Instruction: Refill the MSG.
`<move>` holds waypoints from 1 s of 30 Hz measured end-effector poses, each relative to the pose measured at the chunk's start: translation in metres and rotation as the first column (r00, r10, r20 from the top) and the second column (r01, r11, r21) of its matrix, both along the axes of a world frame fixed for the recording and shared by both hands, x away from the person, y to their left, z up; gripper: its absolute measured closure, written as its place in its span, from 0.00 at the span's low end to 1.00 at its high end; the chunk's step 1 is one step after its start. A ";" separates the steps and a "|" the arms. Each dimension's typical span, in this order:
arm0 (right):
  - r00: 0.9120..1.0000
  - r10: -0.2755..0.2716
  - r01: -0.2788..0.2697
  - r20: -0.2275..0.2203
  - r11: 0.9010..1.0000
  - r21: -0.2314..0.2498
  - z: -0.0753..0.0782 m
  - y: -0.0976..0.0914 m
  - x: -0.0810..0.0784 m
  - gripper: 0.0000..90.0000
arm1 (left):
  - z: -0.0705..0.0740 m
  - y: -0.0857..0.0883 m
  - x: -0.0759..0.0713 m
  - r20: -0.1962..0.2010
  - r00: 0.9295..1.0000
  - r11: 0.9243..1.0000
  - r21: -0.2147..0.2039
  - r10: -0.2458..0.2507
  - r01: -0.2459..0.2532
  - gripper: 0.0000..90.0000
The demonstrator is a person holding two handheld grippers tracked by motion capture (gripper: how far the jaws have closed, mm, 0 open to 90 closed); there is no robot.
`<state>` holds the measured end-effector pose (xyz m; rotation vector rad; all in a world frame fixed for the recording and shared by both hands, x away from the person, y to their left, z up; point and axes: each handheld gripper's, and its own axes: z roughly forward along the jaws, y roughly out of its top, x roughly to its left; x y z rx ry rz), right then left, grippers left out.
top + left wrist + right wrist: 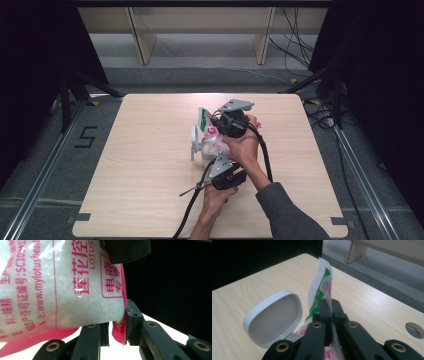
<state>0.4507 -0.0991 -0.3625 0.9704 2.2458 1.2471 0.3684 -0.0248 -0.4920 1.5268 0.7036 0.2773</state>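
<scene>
Dark surroundings frame the wooden table (150,190). Left gripper (117,335) is clamped on the pink bottom seam of the bag (62,290); right gripper (329,312) is clamped on its top edge, beside the white lid (274,315). Risk: 2 opposing pulls could tear a seam, spilling granules.

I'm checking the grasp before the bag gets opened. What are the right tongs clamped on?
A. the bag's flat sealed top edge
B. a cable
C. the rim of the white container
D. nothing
A: in the right gripper view the right tongs are pinched shut on the bag's sealed top edge, with the white container apart beside them.
</scene>
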 end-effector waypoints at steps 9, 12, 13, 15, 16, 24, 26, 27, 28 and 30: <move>1.000 0.002 -0.002 0.002 1.000 -0.007 0.000 0.000 0.000 1.00 | 0.000 0.000 0.000 0.008 1.000 1.000 0.000 0.000 0.000 0.84; 1.000 0.009 -0.009 0.004 1.000 -0.014 0.001 0.001 0.000 1.00 | 0.001 0.000 0.000 0.005 1.000 1.000 -0.005 -0.001 0.001 0.84; 1.000 0.003 -0.003 0.000 1.000 0.004 0.000 0.001 0.000 1.00 | 0.001 0.000 0.000 0.006 1.000 1.000 -0.003 -0.001 0.001 0.84; 1.000 0.001 -0.001 -0.002 1.000 -0.011 0.001 0.001 -0.001 1.00 | 0.001 0.000 0.000 0.005 1.000 1.000 0.002 0.001 -0.001 0.84; 1.000 0.005 -0.005 -0.002 1.000 -0.018 0.000 0.001 0.000 1.00 | 0.001 0.000 0.000 0.007 1.000 1.000 0.004 0.002 -0.002 0.84; 1.000 0.014 -0.014 0.002 1.000 -0.010 -0.002 0.004 0.000 1.00 | 0.000 0.000 0.001 0.012 1.000 1.000 -0.012 0.002 -0.002 0.84; 1.000 0.010 -0.010 0.004 1.000 0.009 -0.001 0.003 0.000 1.00 | 0.000 0.002 0.001 0.015 1.000 1.000 0.020 0.007 -0.007 0.84; 1.000 0.014 -0.014 0.002 1.000 0.001 -0.001 0.003 0.001 1.00 | 0.000 0.001 0.001 0.012 1.000 1.000 0.010 -0.003 0.003 0.84; 1.000 0.007 -0.008 -0.006 1.000 -0.024 -0.001 0.003 0.000 1.00 | 0.001 0.001 0.000 0.004 1.000 1.000 0.011 0.002 -0.002 0.84; 1.000 0.004 -0.004 -0.002 1.000 -0.012 -0.001 0.003 0.001 1.00 | 0.000 0.000 0.002 0.015 1.000 1.000 -0.004 0.003 -0.003 0.84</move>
